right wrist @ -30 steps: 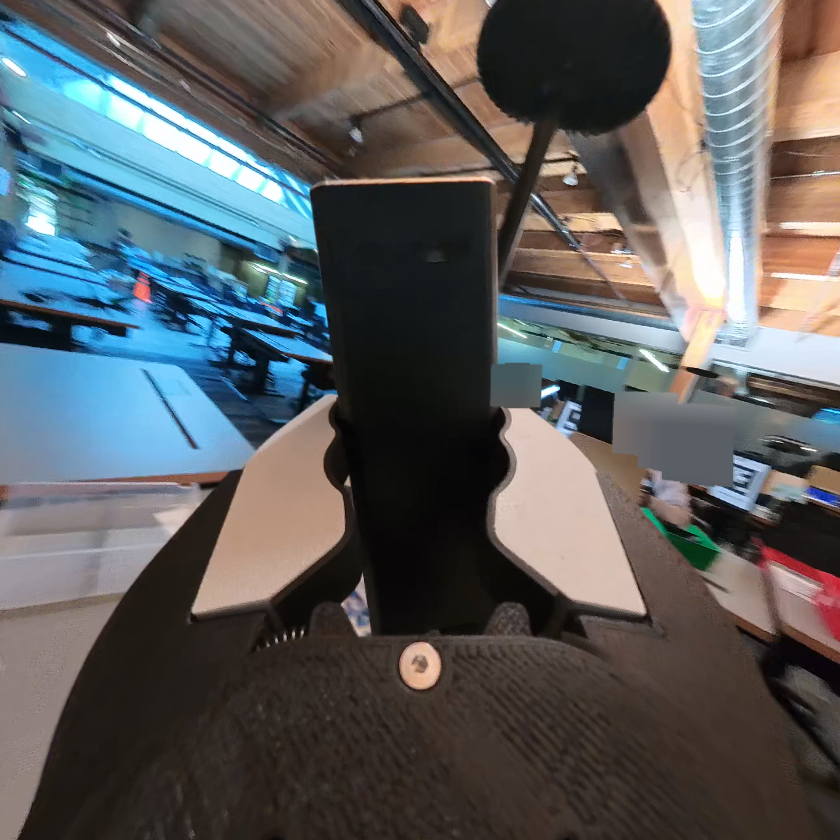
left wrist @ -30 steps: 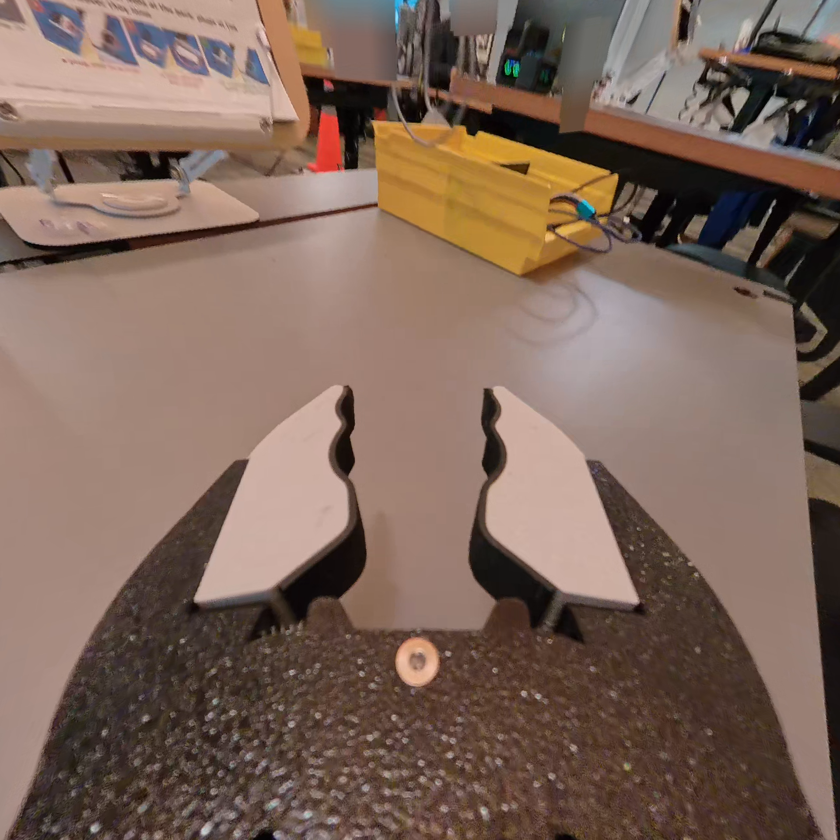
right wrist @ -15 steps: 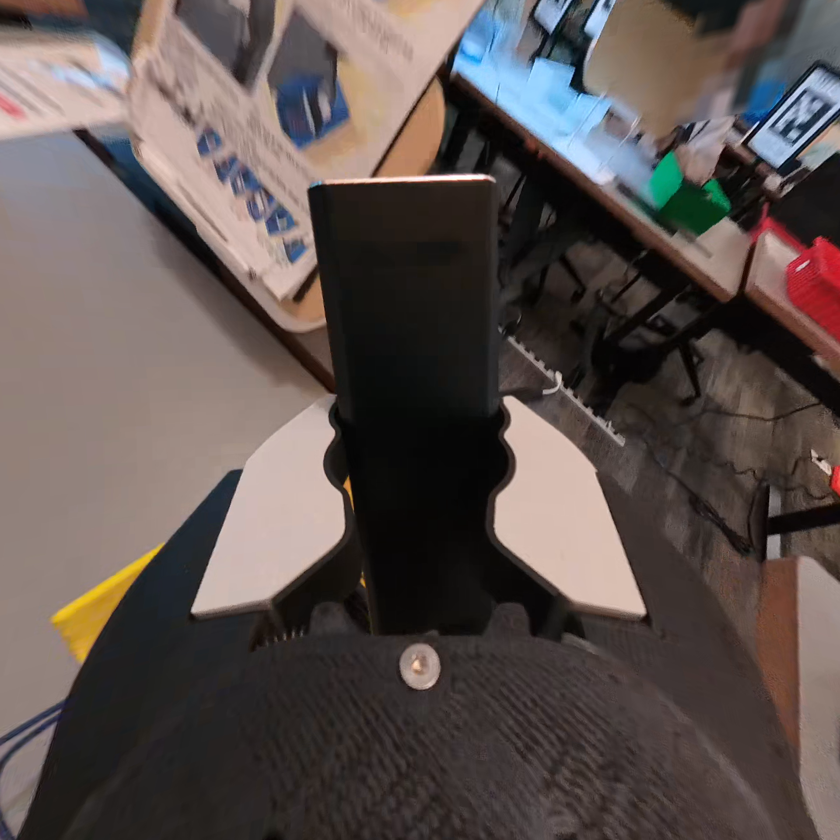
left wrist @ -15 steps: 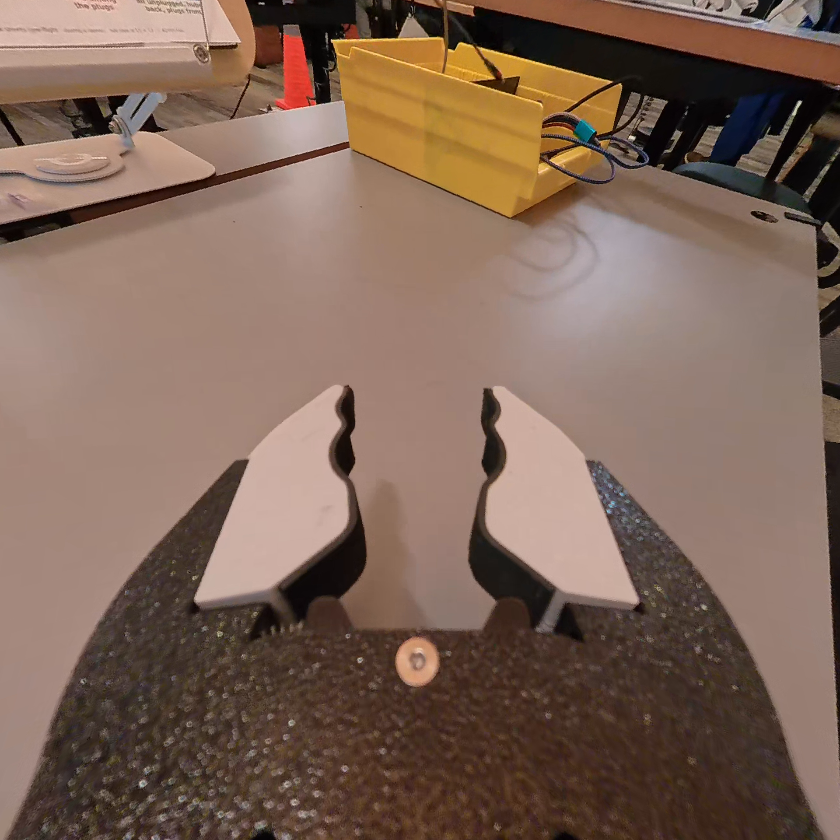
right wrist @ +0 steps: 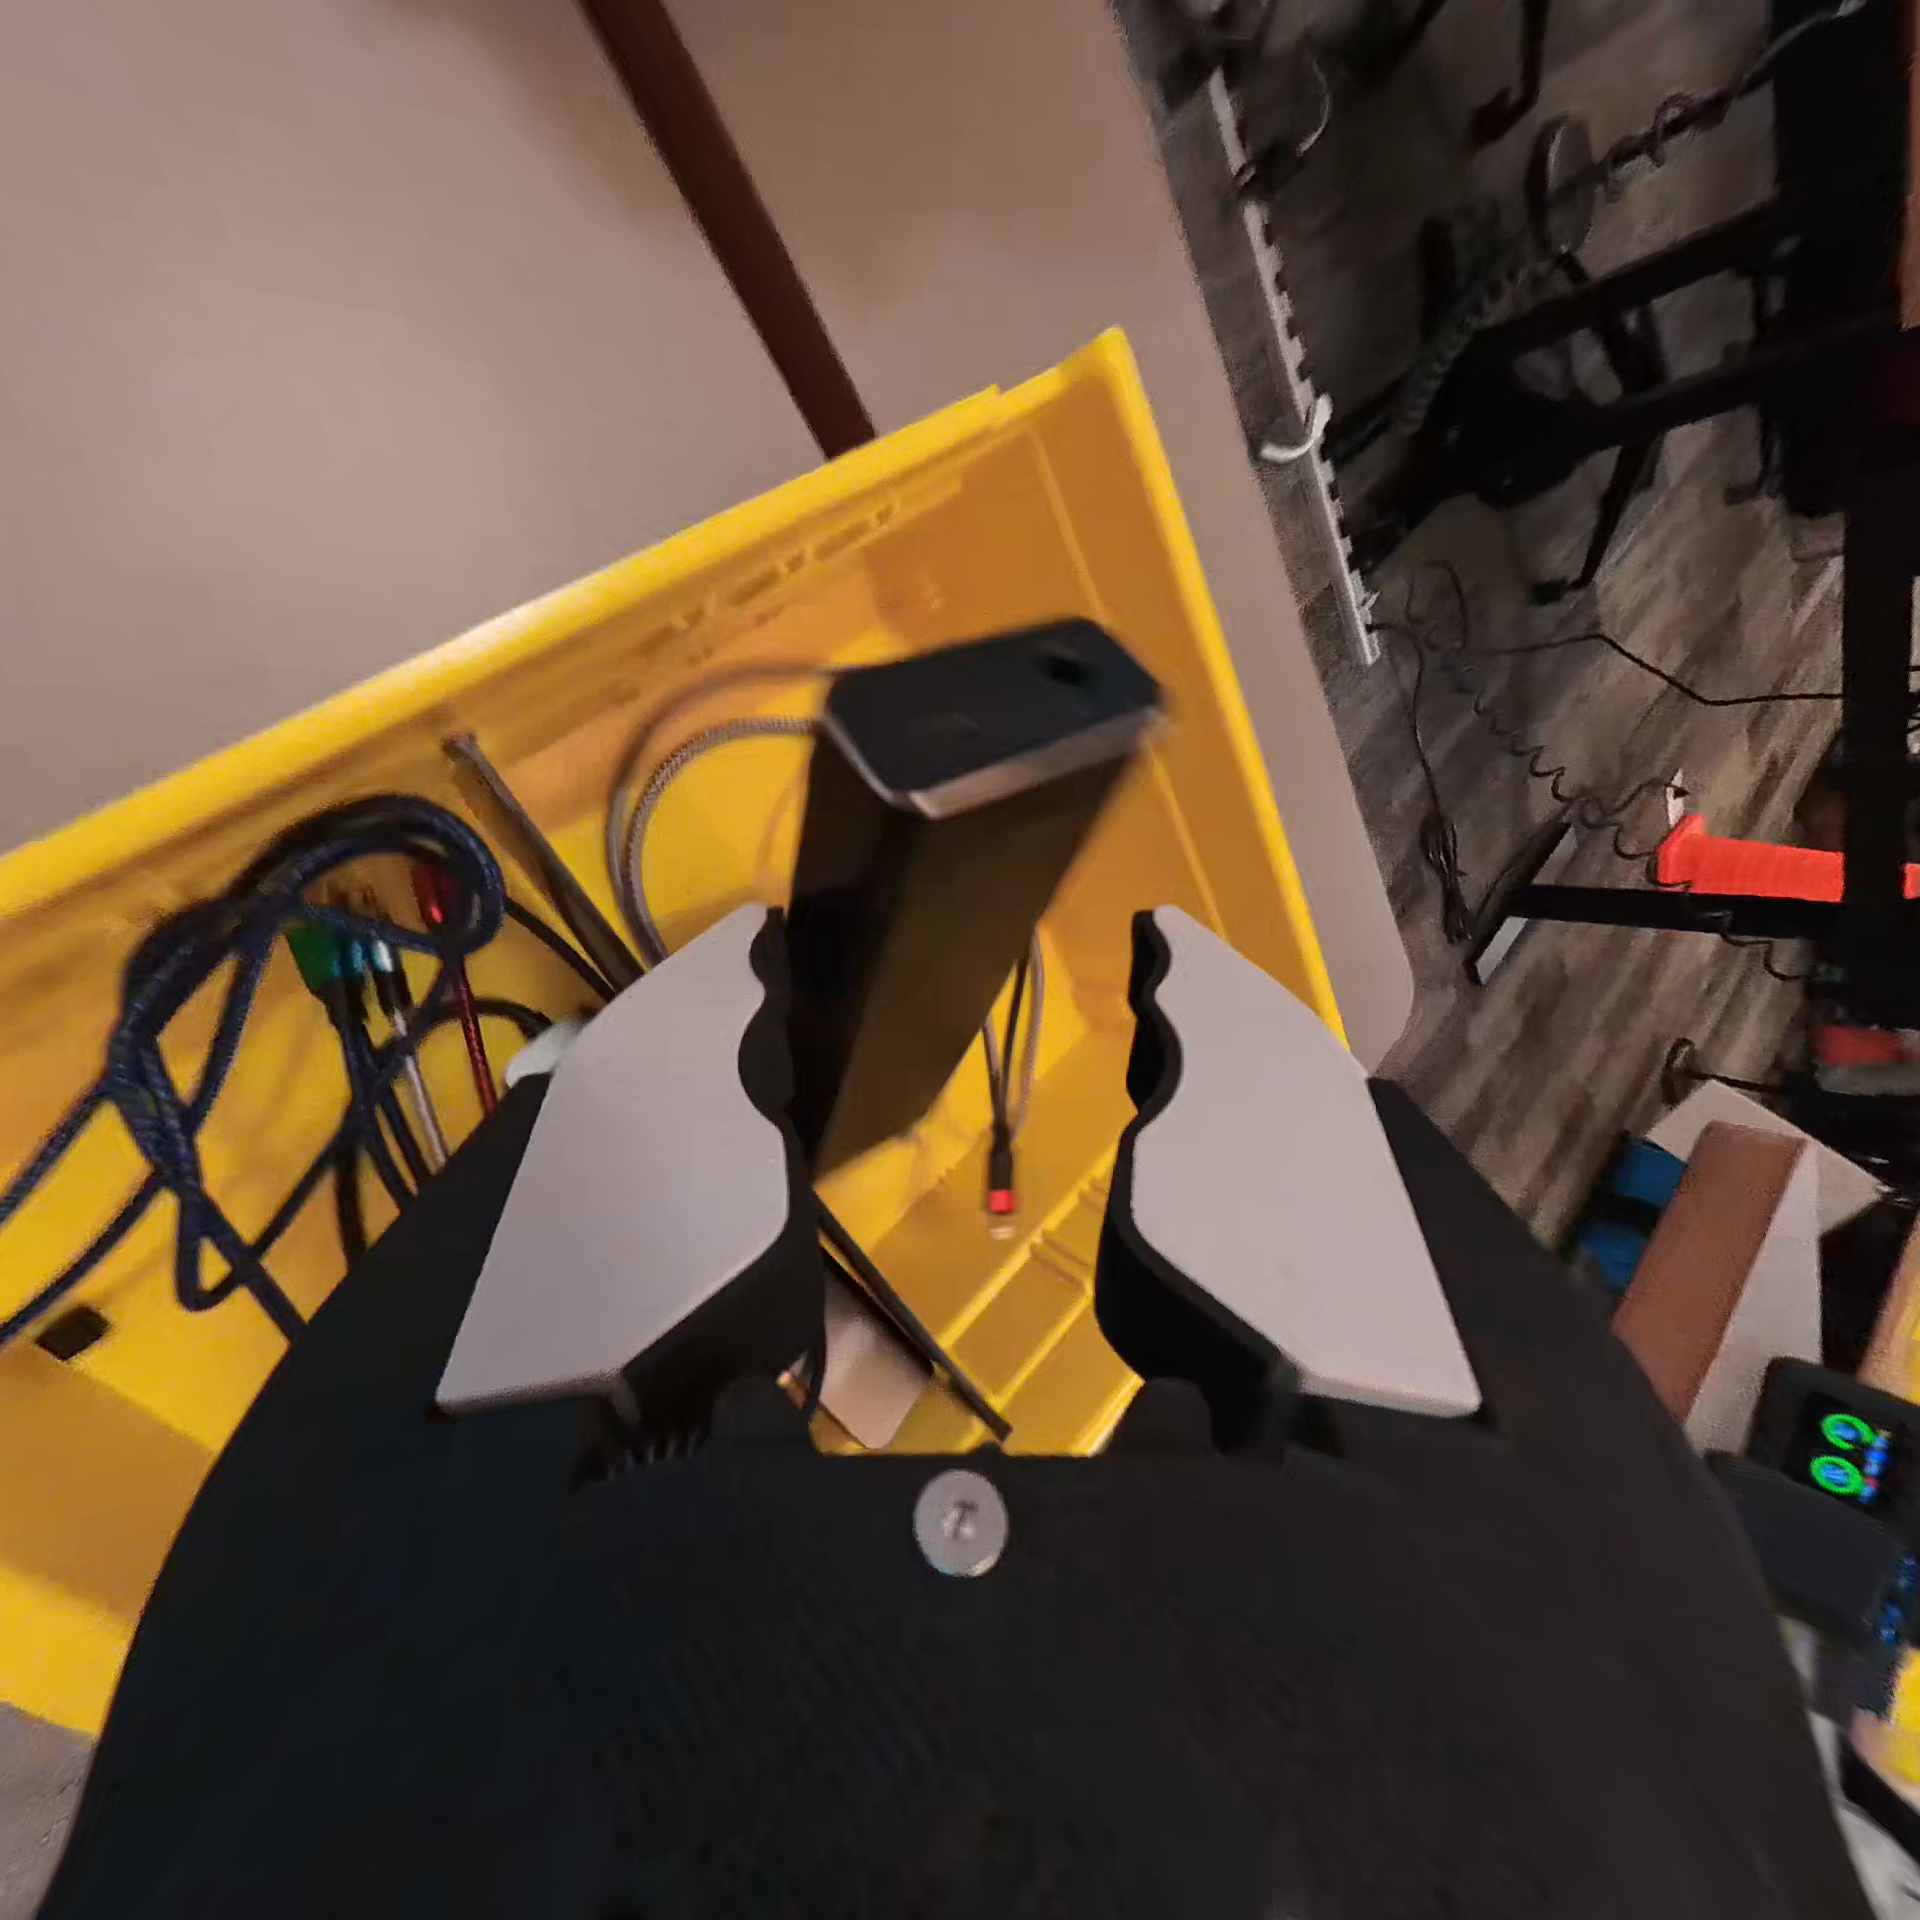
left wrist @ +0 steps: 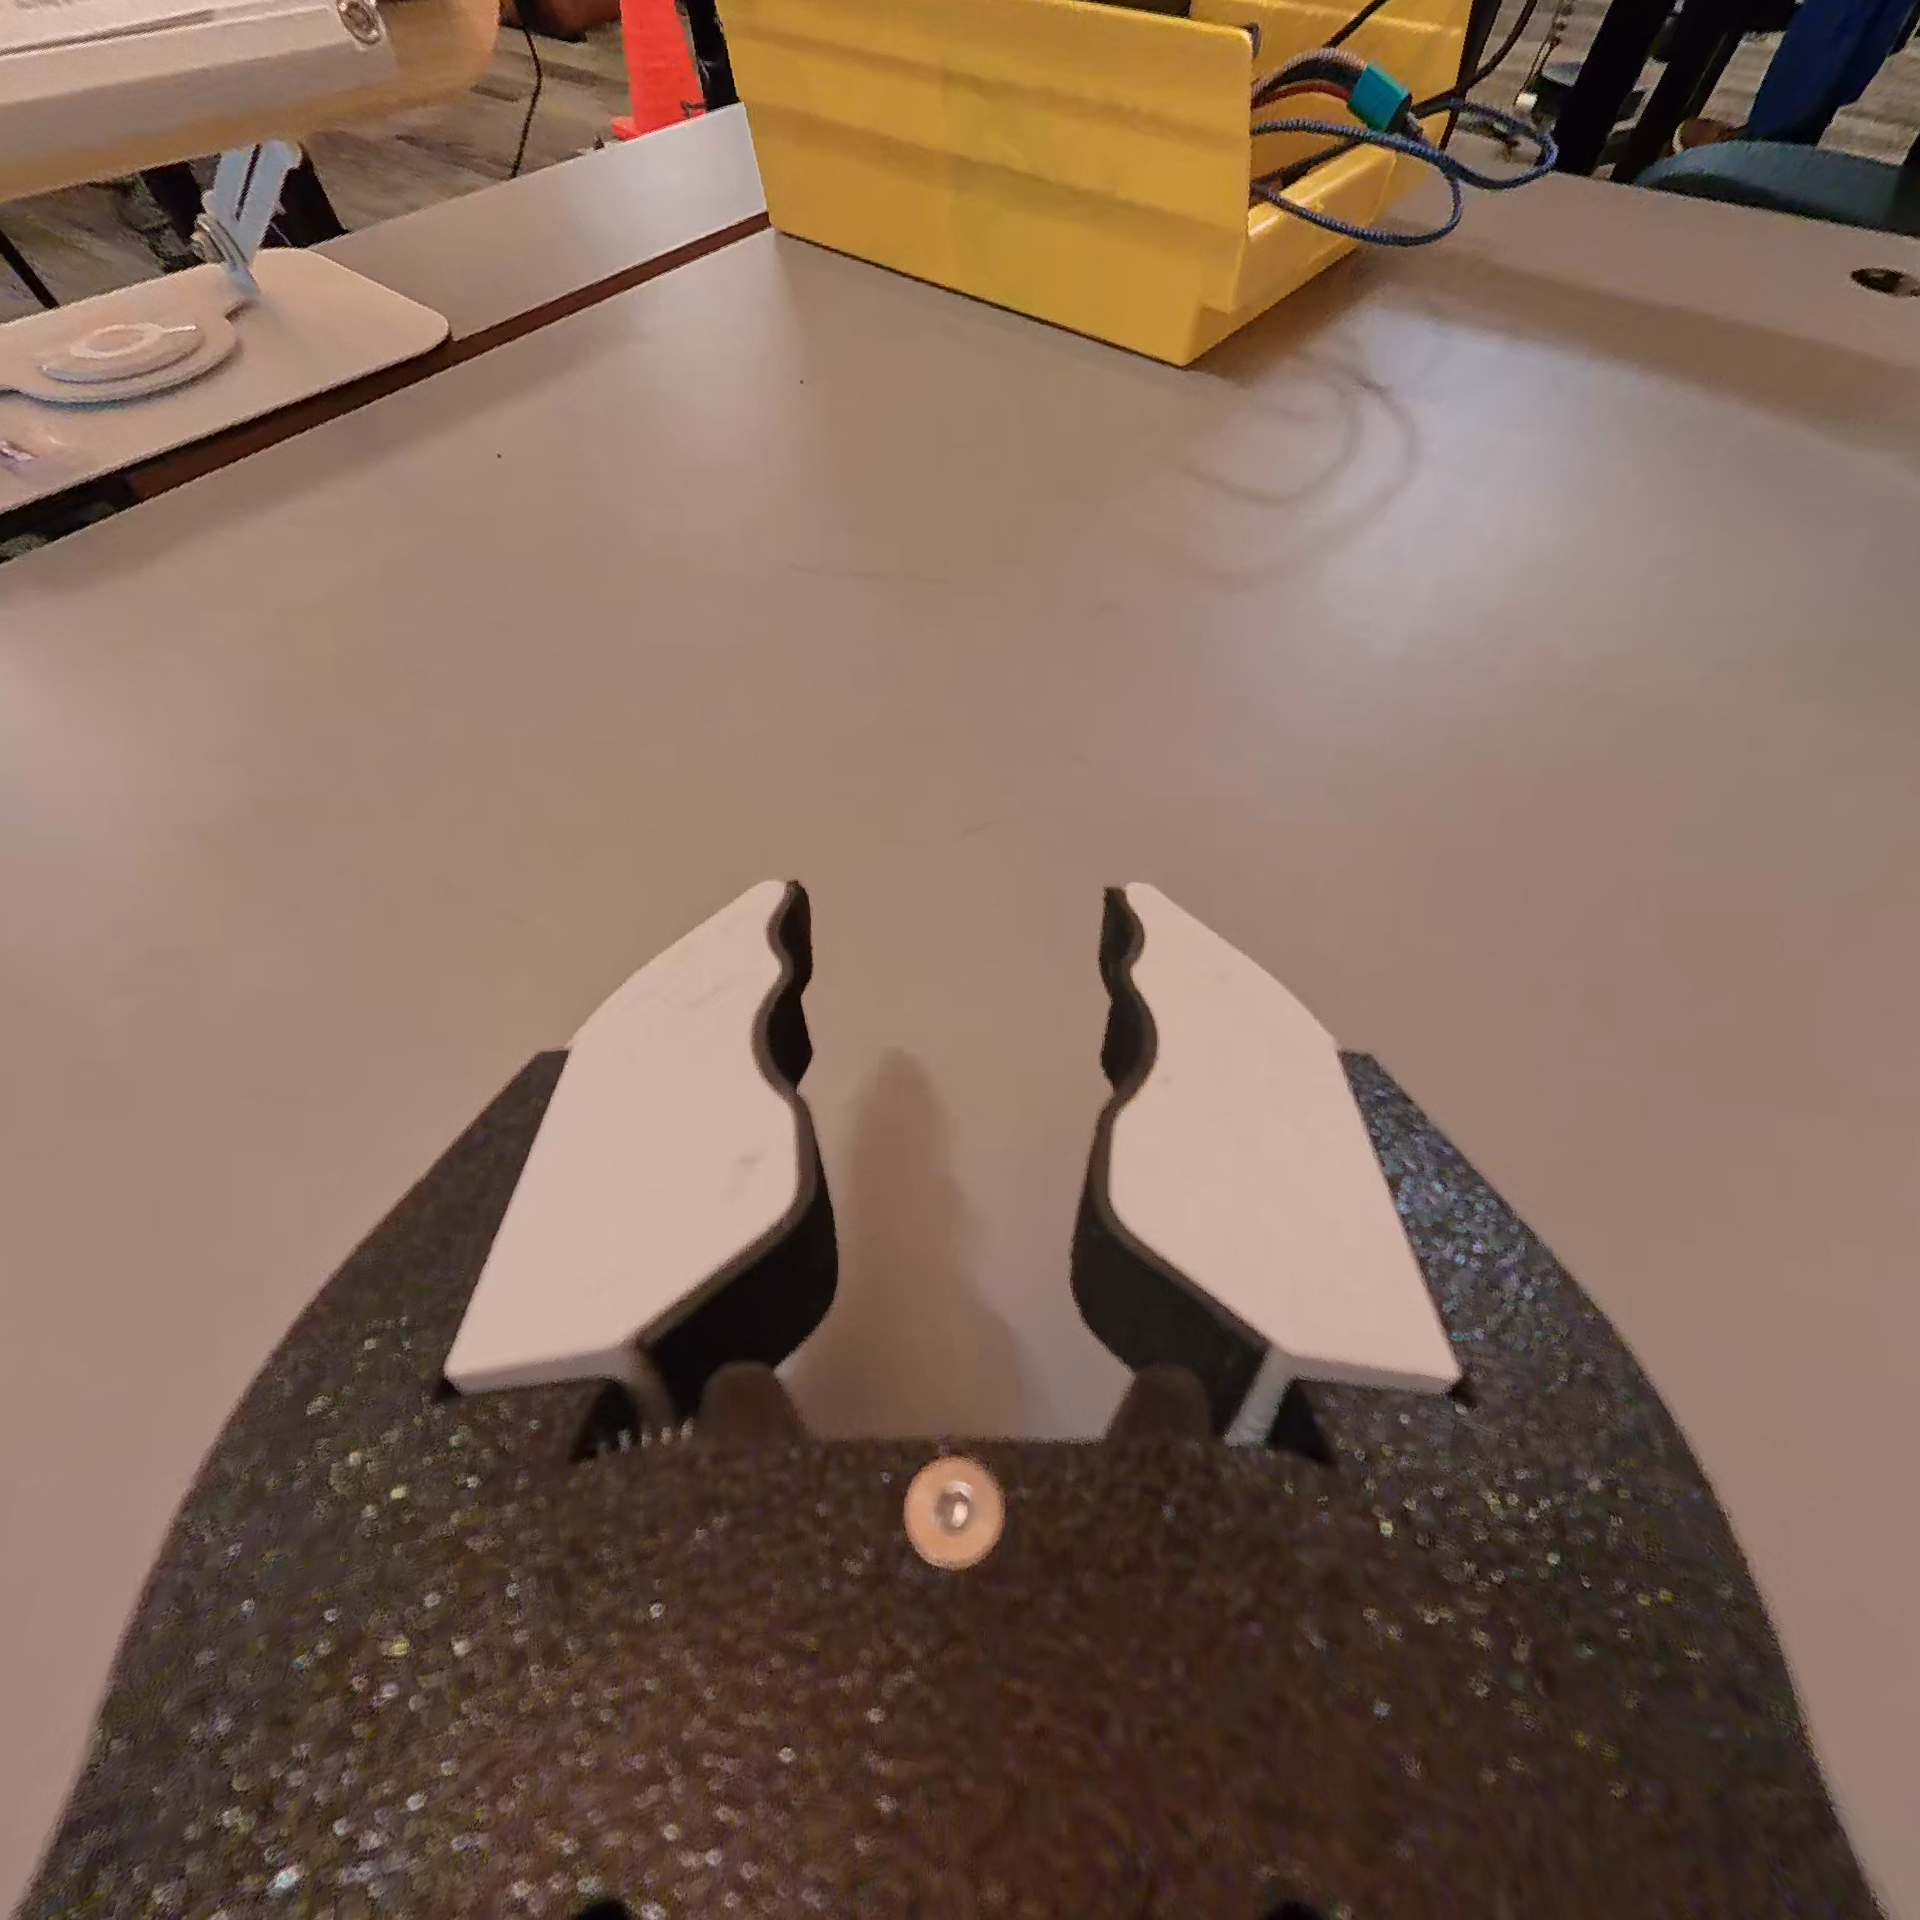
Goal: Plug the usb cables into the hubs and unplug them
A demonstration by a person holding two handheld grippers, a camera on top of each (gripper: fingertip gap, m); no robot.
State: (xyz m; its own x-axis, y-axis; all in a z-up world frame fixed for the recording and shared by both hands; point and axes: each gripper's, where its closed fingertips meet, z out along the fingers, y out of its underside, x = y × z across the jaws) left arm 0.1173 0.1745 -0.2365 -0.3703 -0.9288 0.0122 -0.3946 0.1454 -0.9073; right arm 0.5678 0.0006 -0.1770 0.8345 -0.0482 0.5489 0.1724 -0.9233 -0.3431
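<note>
Above the yellow bin [right wrist: 1164, 582], the right gripper [right wrist: 956, 956] is spread, a black hub [right wrist: 935, 862] tilted between its fingers over tangled usb cables [right wrist: 260, 966]. Left gripper [left wrist: 956, 914] is held spread over bare tabletop [left wrist: 935, 582], bin well ahead.

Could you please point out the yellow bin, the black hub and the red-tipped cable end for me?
Yellow bin [left wrist: 997, 156]: left wrist view, on its near side wall.
Black hub [right wrist: 914, 935]: right wrist view, on its long dark side.
Red-tipped cable end [right wrist: 1000, 1203]: right wrist view, on the red collar, inside the bin.
</note>
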